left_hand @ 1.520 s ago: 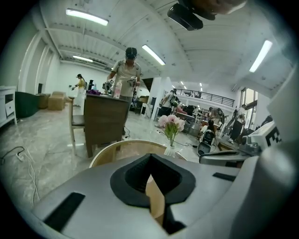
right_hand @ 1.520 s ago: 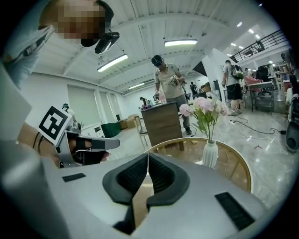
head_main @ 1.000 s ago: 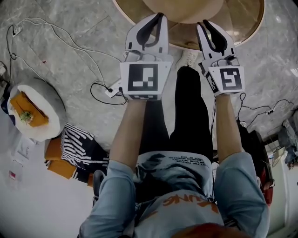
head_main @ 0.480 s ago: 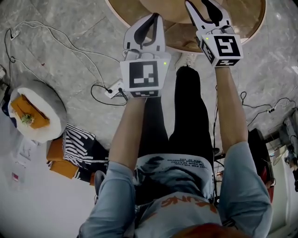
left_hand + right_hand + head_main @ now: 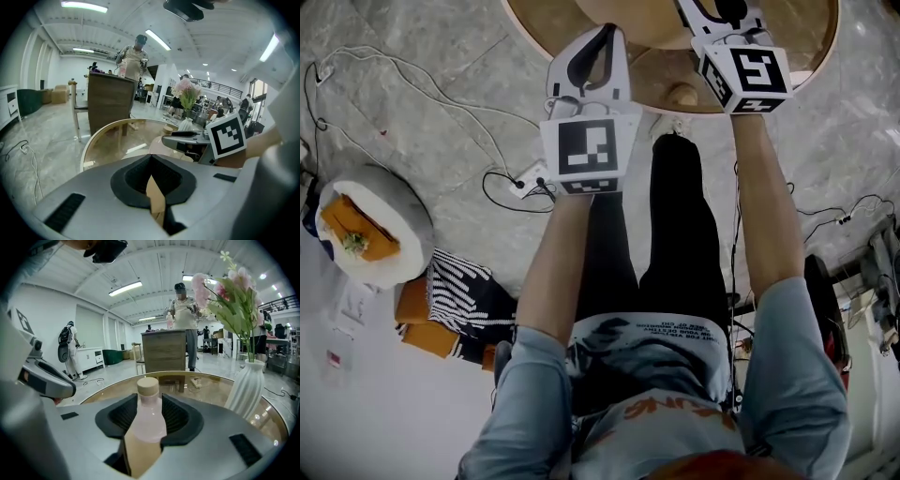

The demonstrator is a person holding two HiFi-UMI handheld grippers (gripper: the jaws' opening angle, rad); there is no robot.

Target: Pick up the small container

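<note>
The small container (image 5: 149, 420) is a pale pink bottle with a tan cap, standing upright on the round glass table (image 5: 211, 380). It stands between the jaws of my right gripper (image 5: 150, 399), which have just swung wide apart and eased in a touch. The pads flank the bottle and I see no squeeze on it. In the head view the right gripper's marker cube (image 5: 745, 75) is over the table (image 5: 806, 66), and its tips run off the top edge. My left gripper (image 5: 607, 32) hovers at the table's near rim, shut and empty.
A white ribbed vase (image 5: 243, 385) with pink flowers (image 5: 234, 296) stands close to the right of the bottle. A person (image 5: 185, 310) stands behind a wooden counter (image 5: 164, 350). On the floor lie cables (image 5: 441, 94), a grey cushion (image 5: 370, 225) and a striped bag (image 5: 459, 300).
The right gripper has moved forward over the table, its tips passing out of the top of the head view. The left gripper has hardly shifted.
</note>
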